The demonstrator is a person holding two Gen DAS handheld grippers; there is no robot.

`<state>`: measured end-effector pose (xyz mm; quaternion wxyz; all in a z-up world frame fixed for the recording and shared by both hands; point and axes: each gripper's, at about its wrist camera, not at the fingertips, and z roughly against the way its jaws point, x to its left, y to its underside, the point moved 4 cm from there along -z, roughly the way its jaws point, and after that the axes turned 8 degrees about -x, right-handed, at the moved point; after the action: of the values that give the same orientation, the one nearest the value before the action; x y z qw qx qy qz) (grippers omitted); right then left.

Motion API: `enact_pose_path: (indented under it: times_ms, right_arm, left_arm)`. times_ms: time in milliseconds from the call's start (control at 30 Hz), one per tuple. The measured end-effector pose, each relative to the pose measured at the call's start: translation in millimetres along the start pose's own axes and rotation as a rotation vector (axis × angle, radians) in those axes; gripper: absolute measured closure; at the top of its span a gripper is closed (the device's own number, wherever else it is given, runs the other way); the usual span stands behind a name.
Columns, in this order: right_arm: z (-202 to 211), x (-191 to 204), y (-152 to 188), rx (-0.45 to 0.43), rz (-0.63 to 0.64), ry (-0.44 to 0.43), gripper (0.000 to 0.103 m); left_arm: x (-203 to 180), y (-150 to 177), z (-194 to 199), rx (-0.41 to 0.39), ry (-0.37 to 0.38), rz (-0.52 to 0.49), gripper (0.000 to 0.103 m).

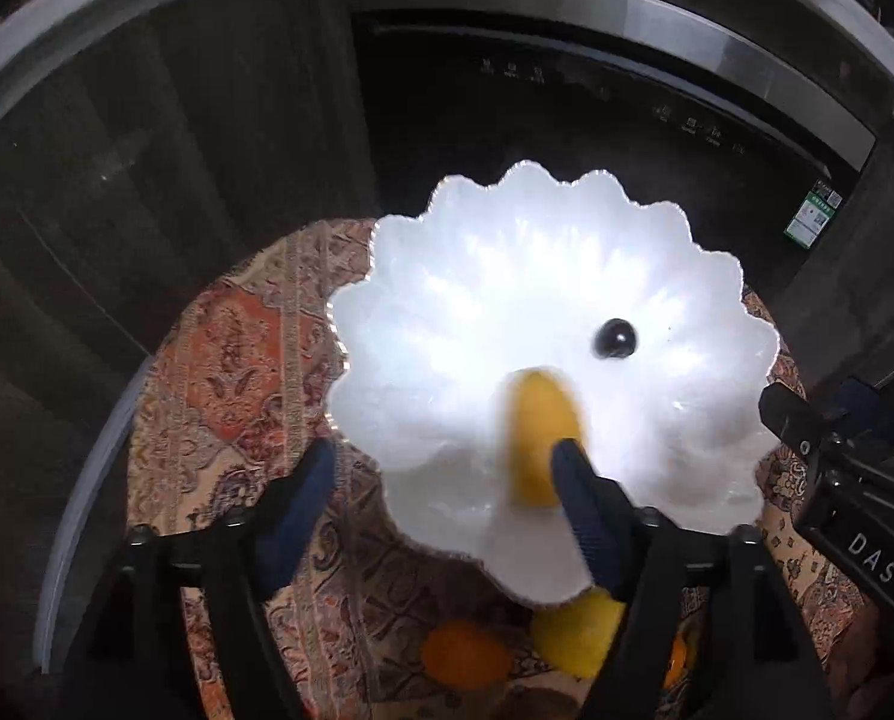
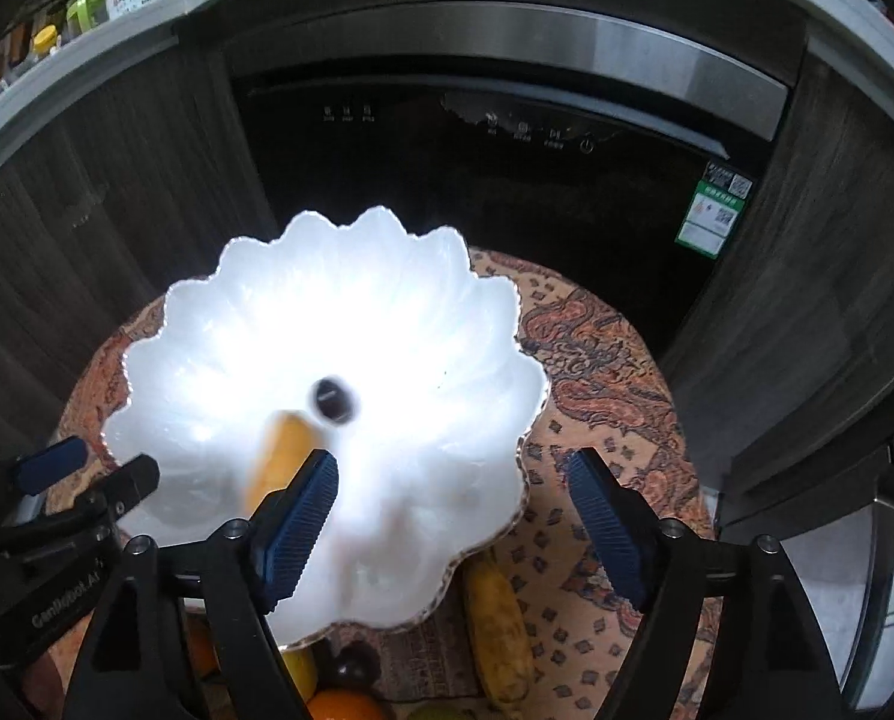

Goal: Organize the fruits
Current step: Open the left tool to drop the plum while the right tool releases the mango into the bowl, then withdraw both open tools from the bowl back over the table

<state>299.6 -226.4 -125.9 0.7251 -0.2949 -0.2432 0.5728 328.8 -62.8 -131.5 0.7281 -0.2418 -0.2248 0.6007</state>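
While both grippers, left and right, are angled down, jaws wide and empty, the scalloped bowl is seen filling mid-frame

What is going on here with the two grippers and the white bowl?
A person is sorting fruit with a gripper in each hand. The left gripper and right gripper both stand open over the scalloped white bowl, holding nothing. In the bowl are a blurred banana and a dark grape. More fruit waits on the patterned cloth near the bowl: another banana and an orange.
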Motion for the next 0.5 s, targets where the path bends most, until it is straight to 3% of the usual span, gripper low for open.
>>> enact_pose_path:
  times_ms: [100,500]
  right_arm:
    - [14.6,-0.8,0.1,-0.018,0.005,0.006,0.019]
    - [66.8,-9.6,7.6,-0.07,0.017,0.03,0.019]
  left_arm:
    - [1.1,2.5,15.7,-0.027,-0.021,-0.003,0.013]
    - [-5.6,17.7,58.9,-0.055,-0.008,-0.003,0.011]
